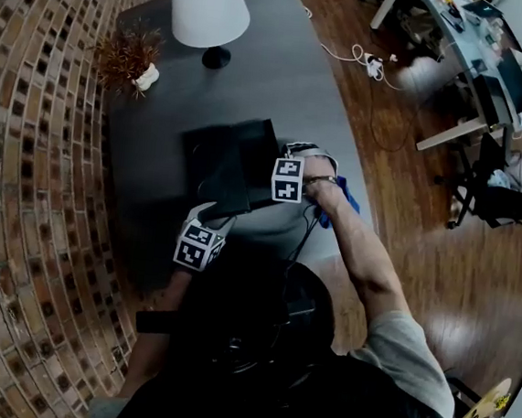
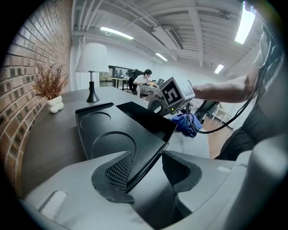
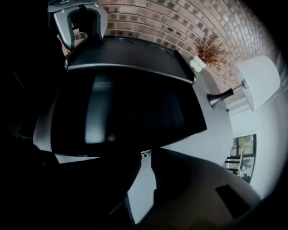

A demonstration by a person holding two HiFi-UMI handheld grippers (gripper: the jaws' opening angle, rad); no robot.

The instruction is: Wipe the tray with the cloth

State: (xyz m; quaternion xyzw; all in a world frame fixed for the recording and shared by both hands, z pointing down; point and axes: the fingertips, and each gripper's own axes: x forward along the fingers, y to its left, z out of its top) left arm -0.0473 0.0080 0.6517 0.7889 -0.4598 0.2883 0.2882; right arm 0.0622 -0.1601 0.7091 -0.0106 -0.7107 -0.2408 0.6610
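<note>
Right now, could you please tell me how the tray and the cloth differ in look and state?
The tray is black, rigid and moulded with round recesses; the cloth is blue, soft and crumpled. The tray's edge is gripped in the left tongs; the cloth lies loose on the table, in neither tongs. The tray is much larger than the bunched cloth. Both are at the table's near end.

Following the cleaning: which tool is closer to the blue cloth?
The right tool; the blue cloth lies just beside it, while the left tool clamps the black tray farther away.
</note>
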